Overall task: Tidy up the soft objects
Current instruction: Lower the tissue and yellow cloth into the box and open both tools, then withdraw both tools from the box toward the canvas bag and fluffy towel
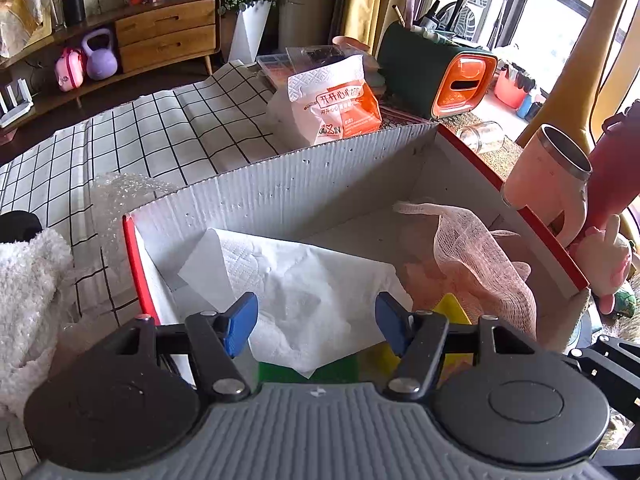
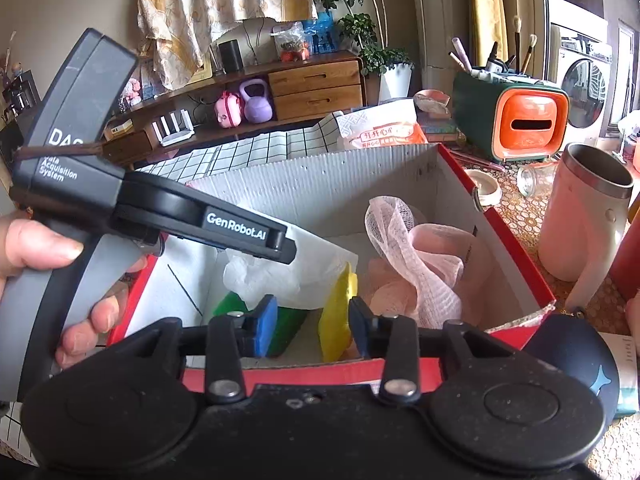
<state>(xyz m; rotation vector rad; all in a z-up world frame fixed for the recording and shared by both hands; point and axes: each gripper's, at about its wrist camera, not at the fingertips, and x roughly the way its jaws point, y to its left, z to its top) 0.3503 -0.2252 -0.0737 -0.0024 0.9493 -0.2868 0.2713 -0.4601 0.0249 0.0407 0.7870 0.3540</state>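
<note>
A red-edged cardboard box stands in front of both grippers. Inside lie a white paper towel, a pink mesh cloth, a green sponge and a yellow sponge. My left gripper is open and empty above the towel. My right gripper is open and empty over the box's near edge, between the two sponges. The left gripper's body shows at the left of the right wrist view.
A white fluffy cloth and bubble wrap lie left of the box on the checked tablecloth. A tissue pack, a green-orange organiser, a pink tumbler, a glass jar and a pink toy stand around.
</note>
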